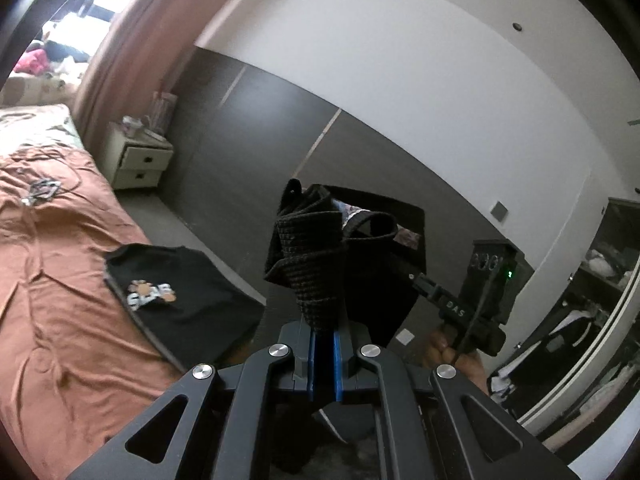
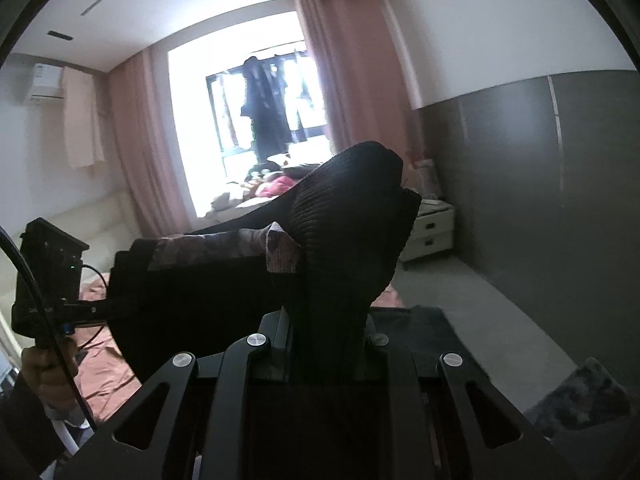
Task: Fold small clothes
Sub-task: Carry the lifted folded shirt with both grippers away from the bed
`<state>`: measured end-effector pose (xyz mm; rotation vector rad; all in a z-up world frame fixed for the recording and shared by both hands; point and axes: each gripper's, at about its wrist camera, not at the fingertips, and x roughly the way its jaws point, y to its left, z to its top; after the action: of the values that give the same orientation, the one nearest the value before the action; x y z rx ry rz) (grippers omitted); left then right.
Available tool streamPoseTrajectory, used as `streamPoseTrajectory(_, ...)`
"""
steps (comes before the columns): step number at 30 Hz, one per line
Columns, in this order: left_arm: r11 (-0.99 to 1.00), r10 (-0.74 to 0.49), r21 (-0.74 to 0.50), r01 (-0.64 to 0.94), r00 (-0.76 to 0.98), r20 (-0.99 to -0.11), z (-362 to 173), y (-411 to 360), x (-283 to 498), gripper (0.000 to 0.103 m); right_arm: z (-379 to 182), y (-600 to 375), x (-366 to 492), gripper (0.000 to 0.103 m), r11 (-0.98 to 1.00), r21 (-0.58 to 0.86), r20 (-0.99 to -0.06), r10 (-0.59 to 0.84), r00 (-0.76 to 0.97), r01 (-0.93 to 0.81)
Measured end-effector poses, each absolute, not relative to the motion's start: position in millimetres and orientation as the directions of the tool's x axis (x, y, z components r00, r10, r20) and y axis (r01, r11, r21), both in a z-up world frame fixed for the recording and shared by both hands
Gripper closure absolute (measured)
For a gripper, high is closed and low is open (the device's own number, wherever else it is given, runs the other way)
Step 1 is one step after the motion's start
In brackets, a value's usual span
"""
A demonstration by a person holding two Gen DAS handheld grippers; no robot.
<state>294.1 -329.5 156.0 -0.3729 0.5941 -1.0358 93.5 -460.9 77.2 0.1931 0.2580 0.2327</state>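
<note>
A small black garment with a ribbed band (image 1: pixel 308 256) hangs in the air, stretched between both grippers. My left gripper (image 1: pixel 325 334) is shut on one ribbed corner. My right gripper (image 2: pixel 326 320) is shut on the other ribbed corner (image 2: pixel 348 216); it also shows in the left wrist view (image 1: pixel 420 284), gripping the cloth's far edge. The garment's patterned inner lining (image 2: pixel 280 256) shows between them. A folded black garment with a "STAR" print (image 1: pixel 176 300) lies on the bed's edge.
The bed has a rust-brown sheet (image 1: pixel 52 280) at the left. A white nightstand (image 1: pixel 138 160) stands by the grey wall. A dark mat (image 2: pixel 424 332) lies on the grey floor. A mirrored wardrobe (image 1: pixel 580 320) is at the right. Pink curtains (image 2: pixel 344 88) frame a bright window.
</note>
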Motion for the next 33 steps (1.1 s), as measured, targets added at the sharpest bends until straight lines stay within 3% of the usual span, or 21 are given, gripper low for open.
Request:
streamPoseTrajectory(16,0.413,-0.907,-0.594,0.69,0.258,-0.332,111,-392,377,0.097,75,-413,138,0.089,0.984,0.158,-0.287,0.13,0.949,-0.086)
streamPoseTrajectory(33,0.482,-0.876,-0.676,0.558,0.276,-0.397,31,-384,524,0.097,54,-342,269,0.089,0.983,0.177,-0.444,0.132,0.886,-0.058)
